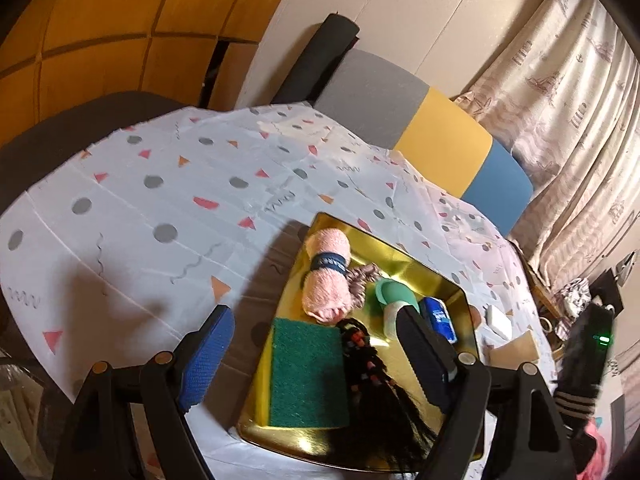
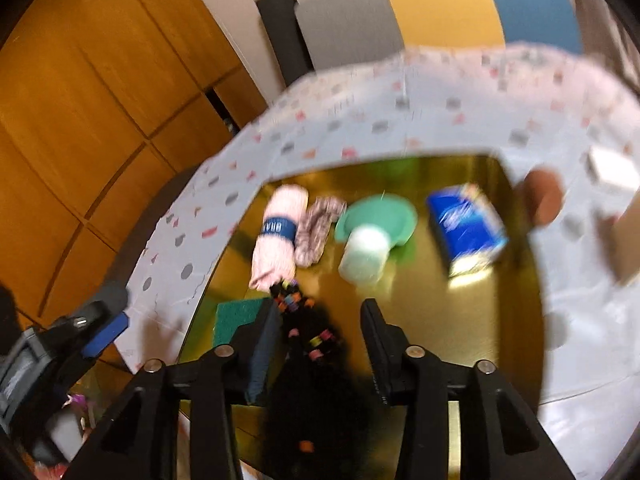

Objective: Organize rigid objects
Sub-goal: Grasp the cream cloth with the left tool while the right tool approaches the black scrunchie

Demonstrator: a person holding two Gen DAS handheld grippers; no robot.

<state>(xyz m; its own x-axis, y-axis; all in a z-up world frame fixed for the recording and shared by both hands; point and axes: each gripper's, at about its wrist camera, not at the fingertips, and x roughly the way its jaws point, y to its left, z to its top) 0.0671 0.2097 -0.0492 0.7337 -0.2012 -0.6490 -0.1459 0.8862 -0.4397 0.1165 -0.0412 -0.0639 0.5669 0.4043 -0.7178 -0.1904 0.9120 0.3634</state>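
1 gold tray [image 1: 436, 280] holds 1 pink towel [image 1: 326, 276], 1 sponge [image 1: 306, 376], 1 blue box [image 2: 466, 228]

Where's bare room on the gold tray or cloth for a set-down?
Tray: bare on its right half, below the blue box. Its left side is crowded: pink roll, green sponge, black beaded hair. Patterned cloth left of the tray is bare.

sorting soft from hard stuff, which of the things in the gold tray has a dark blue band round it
The pink rolled towel at the far left of the gold tray; the green scouring pad and blue box have no band.
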